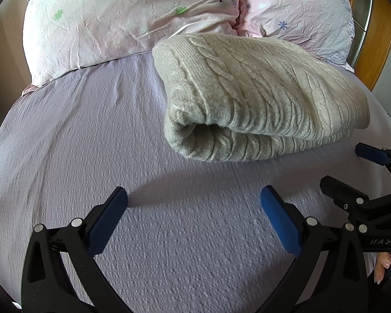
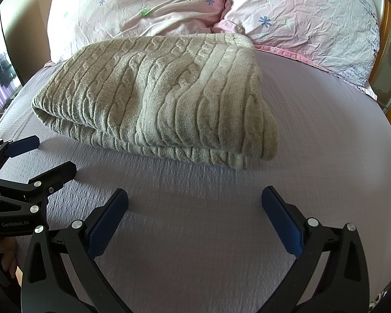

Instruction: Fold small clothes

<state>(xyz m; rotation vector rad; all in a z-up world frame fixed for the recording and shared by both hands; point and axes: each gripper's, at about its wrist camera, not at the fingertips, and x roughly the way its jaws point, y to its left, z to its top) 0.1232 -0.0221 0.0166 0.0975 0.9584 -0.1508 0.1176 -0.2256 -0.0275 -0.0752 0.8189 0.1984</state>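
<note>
the sweater [image 2: 153,96] lies folded on the bed sheet [image 2: 195,234], its far edge just in front of the pillows [image 2: 169,5] and its near edge facing you. it looks doubled over on itself, top layer resting on a lower layer, with a rounded fold at the end you see in the left wrist view [image 1: 195,135].

your left gripper [image 1: 194,216] sits on your side of the sweater, apart from it, jaws spread wide with nothing between them. your right gripper [image 2: 194,216] is the same: released, empty, hovering over bare sheet short of the sweater's near edge.

the fold looks close to done, so the risk now is undoing it. the knit is thick and springy; if you pinch only the top layer at the near edge, it will likely peel back and the stack will slide open. if you grab the rounded end, you may catch a single loop and drag the bundle sideways toward the pillows. the two grippers are near each other on your side of the sweater, so a crossing reach could knock them together. the sheet is loose too, and a low finger may snag it with the knit.
</note>
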